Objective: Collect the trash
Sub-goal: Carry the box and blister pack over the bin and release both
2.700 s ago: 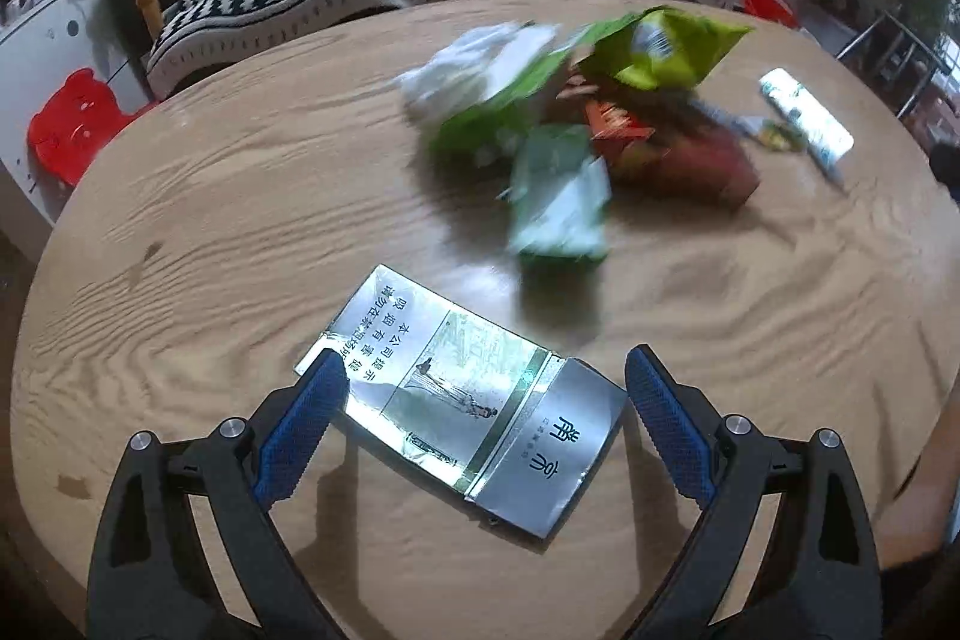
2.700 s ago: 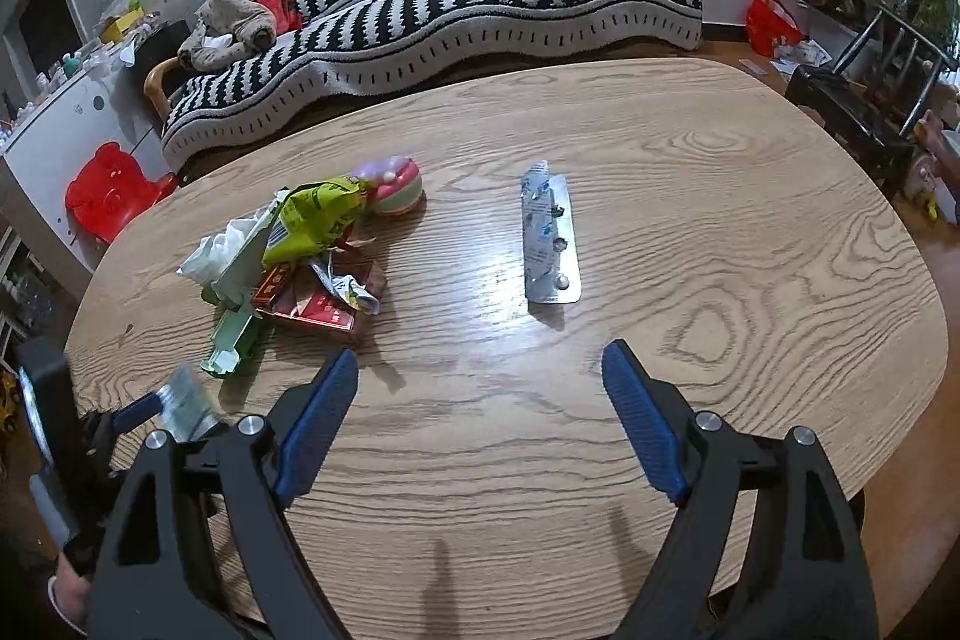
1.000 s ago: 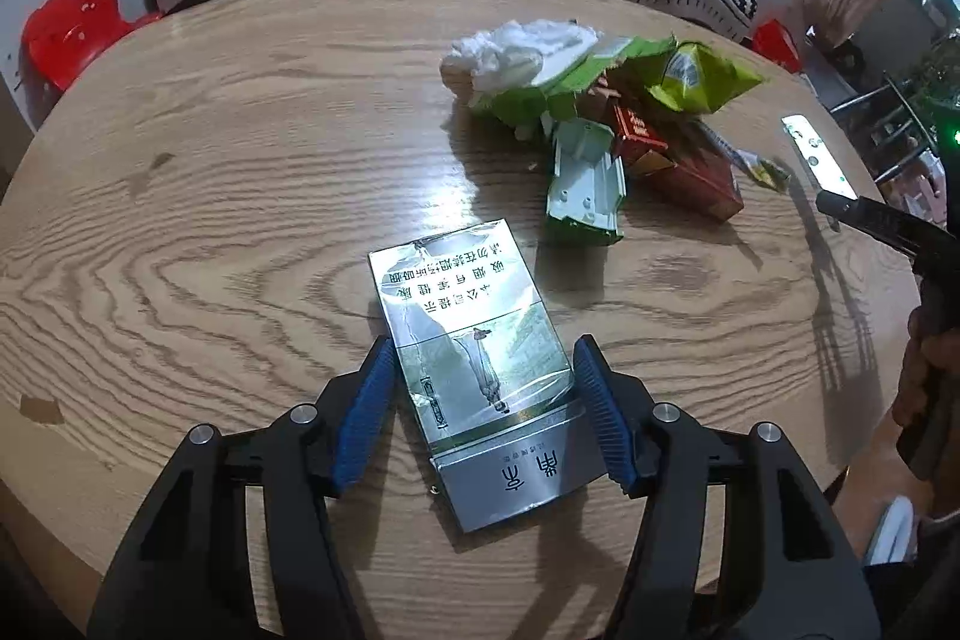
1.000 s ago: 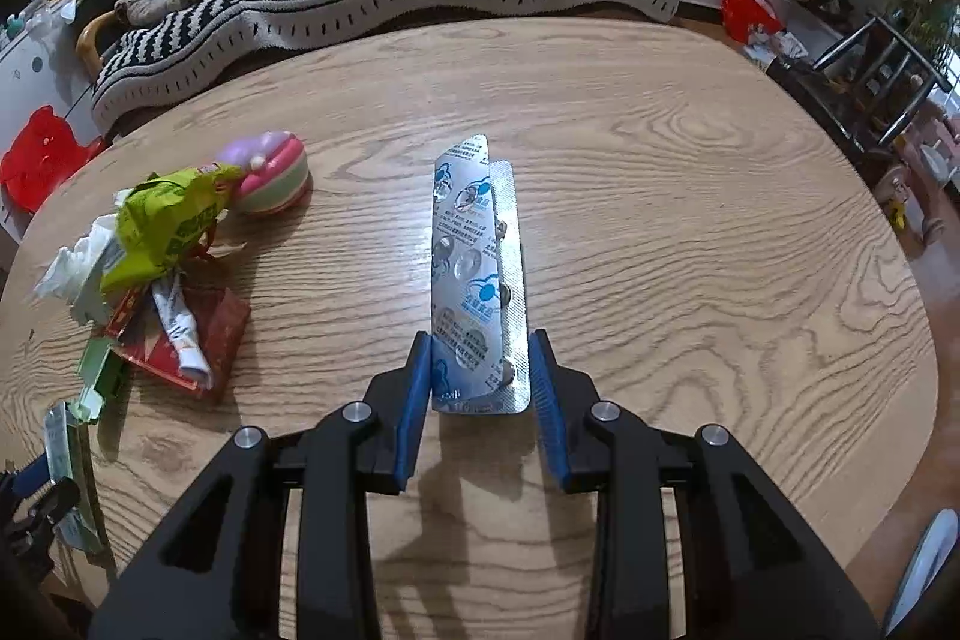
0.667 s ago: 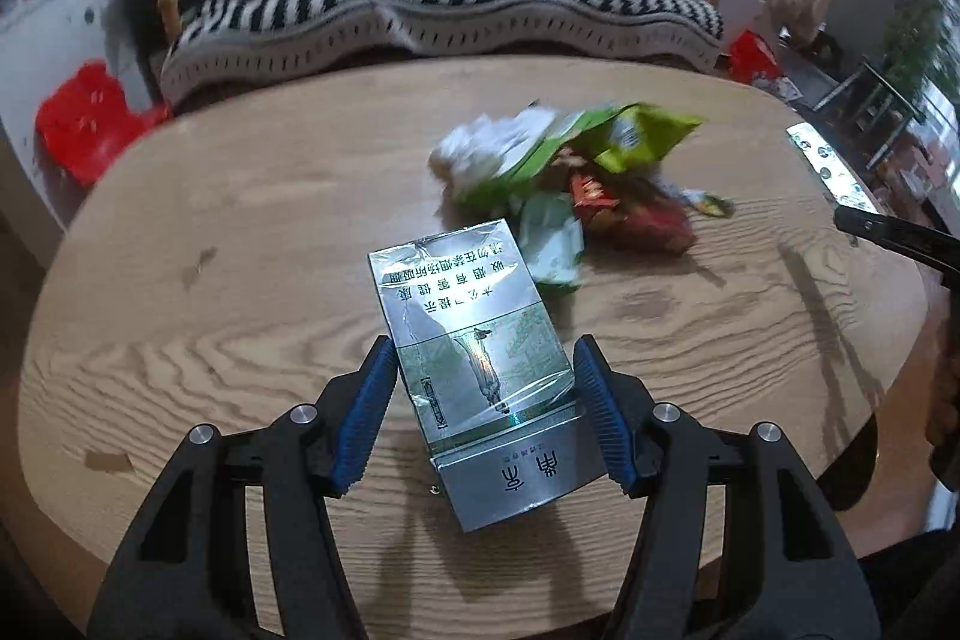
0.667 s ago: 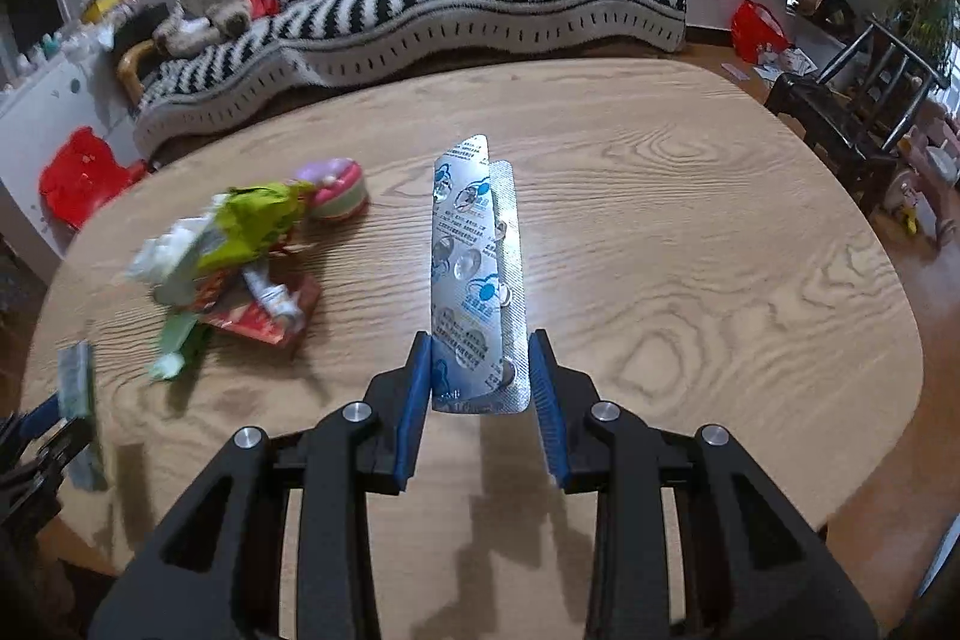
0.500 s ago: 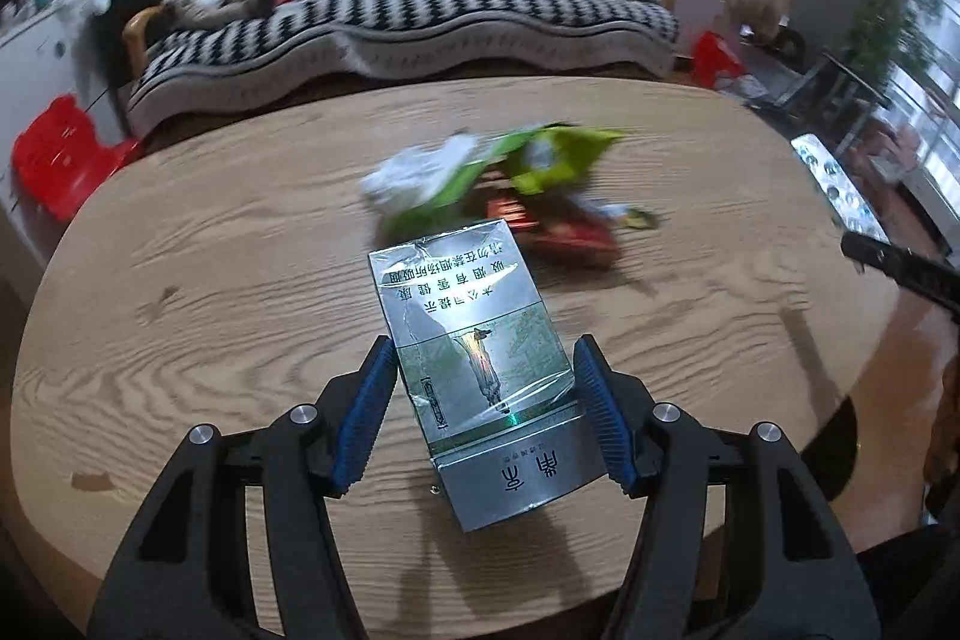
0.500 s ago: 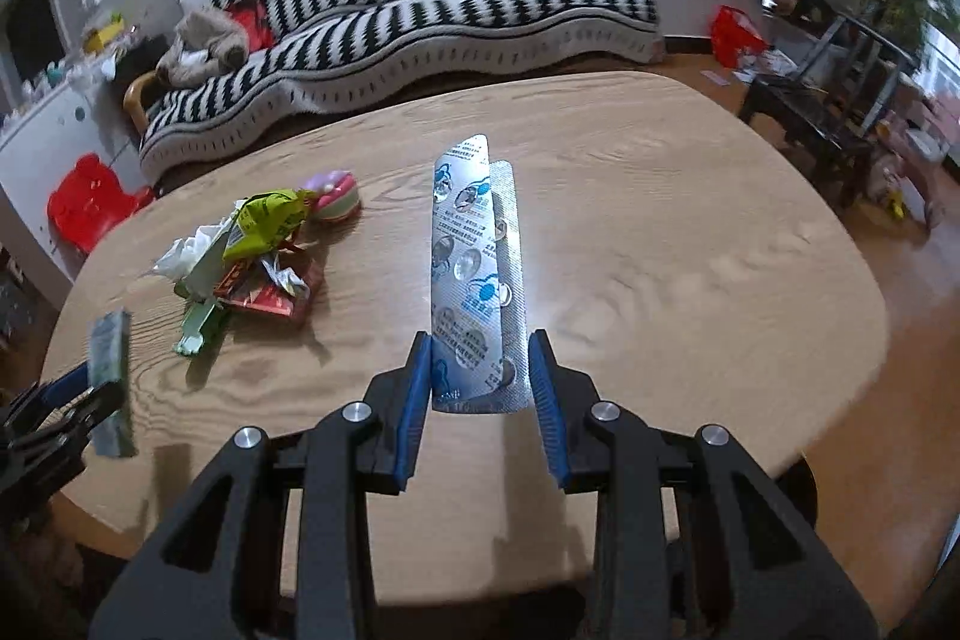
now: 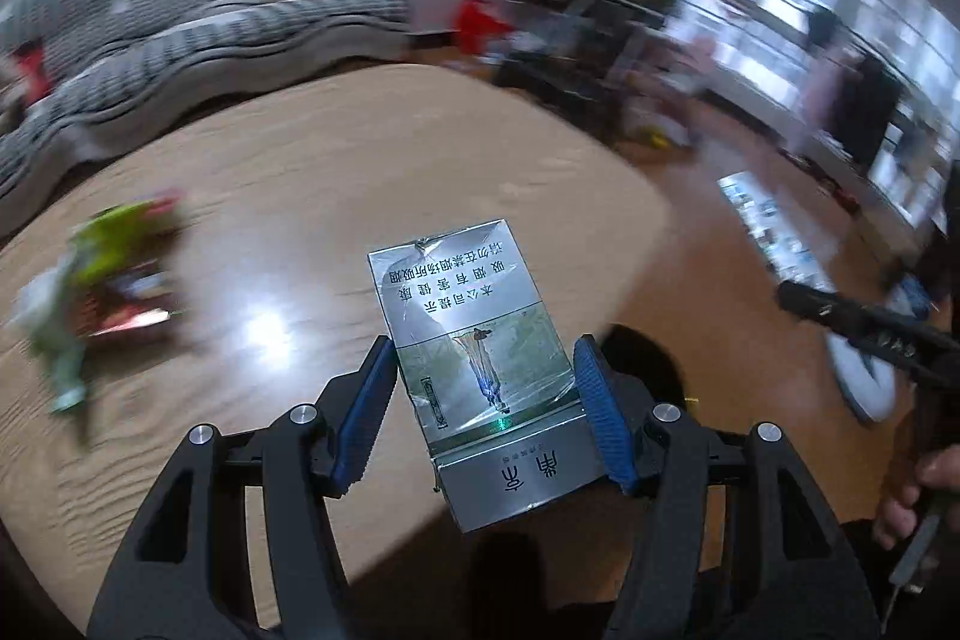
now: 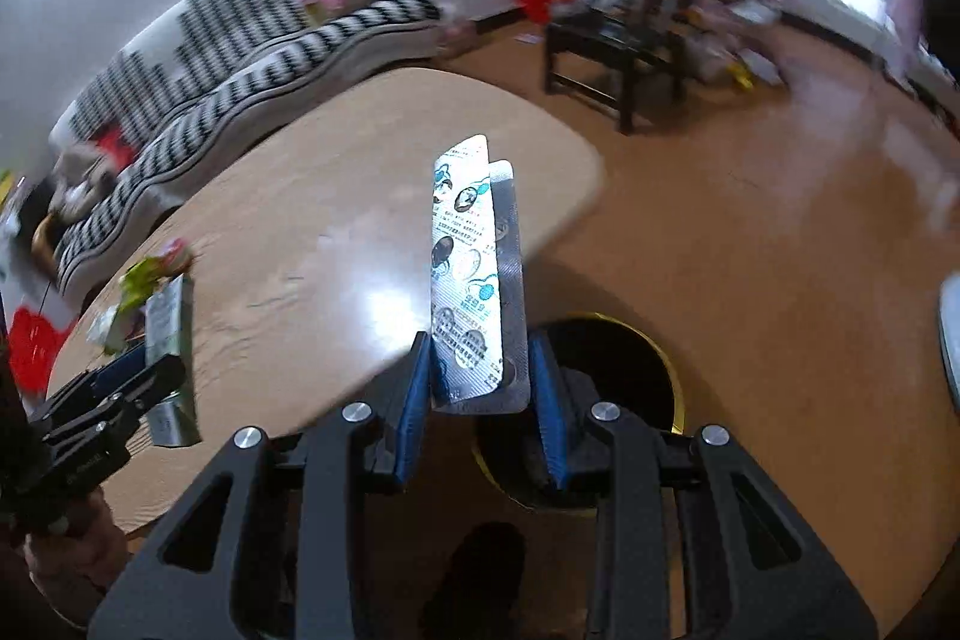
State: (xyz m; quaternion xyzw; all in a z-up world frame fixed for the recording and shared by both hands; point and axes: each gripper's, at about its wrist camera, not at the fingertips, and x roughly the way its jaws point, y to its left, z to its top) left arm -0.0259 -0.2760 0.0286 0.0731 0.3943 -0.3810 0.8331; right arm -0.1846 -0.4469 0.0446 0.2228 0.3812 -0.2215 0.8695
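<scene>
My left gripper (image 9: 483,388) is shut on a silver cigarette pack (image 9: 474,340) and holds it in the air above the near right part of the wooden table (image 9: 360,160). My right gripper (image 10: 480,382) is shut on a folded silver pill blister sheet (image 10: 474,268), held upright past the table's edge above a round black bin with a gold rim (image 10: 630,358) on the floor. A pile of wrappers (image 9: 102,268) lies on the table's left side. The left gripper with the pack also shows in the right wrist view (image 10: 150,358).
A striped sofa (image 10: 252,40) stands behind the table. A dark low table (image 10: 612,40) and clutter stand to the right on the brown floor (image 10: 780,220). The right gripper's handle (image 9: 870,334) shows at the right of the left wrist view.
Both grippers closed on their items, lifted them off the table and swung right. The right gripper now holds the blister sheet over the floor bin; the wrapper pile has slid to the left of view.
</scene>
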